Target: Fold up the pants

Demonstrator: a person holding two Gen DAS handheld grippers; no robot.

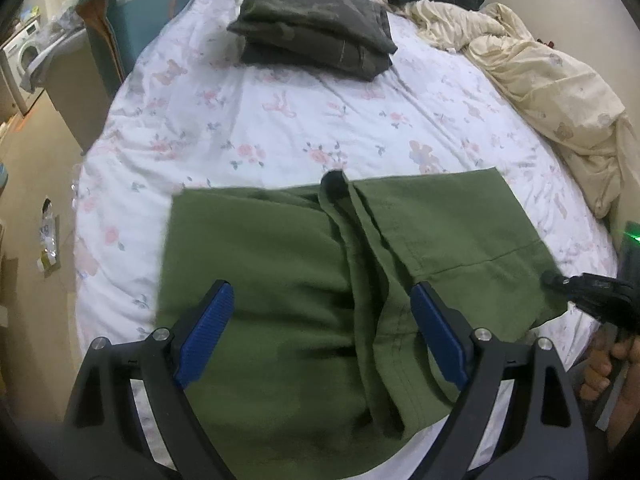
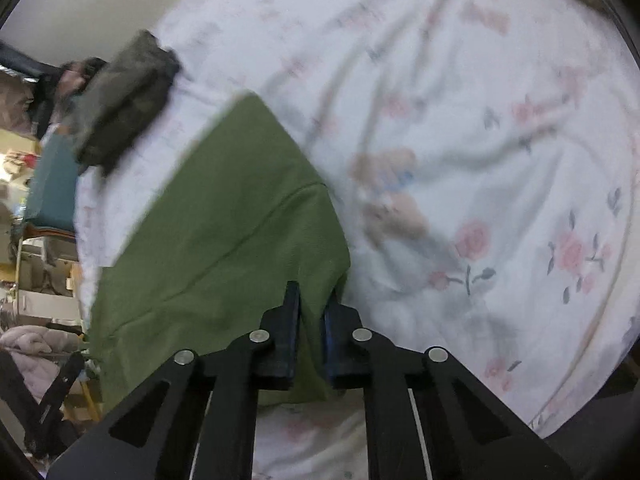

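Green pants lie spread on the floral bedsheet, with a raised fold ridge down their middle. My left gripper hovers just above the near part of the pants, its blue pads wide apart and nothing pressed between them. In the right wrist view the same green pants reach up to my right gripper, whose blue pads are pinched on the cloth's corner near the bed's front edge. The right gripper also shows at the right side of the left wrist view, at the pants' hem, held by a hand.
A dark olive folded pile sits at the far side of the bed. A crumpled cream blanket fills the right side. Left of the bed stand a teal box, a grey cabinet and a washing machine.
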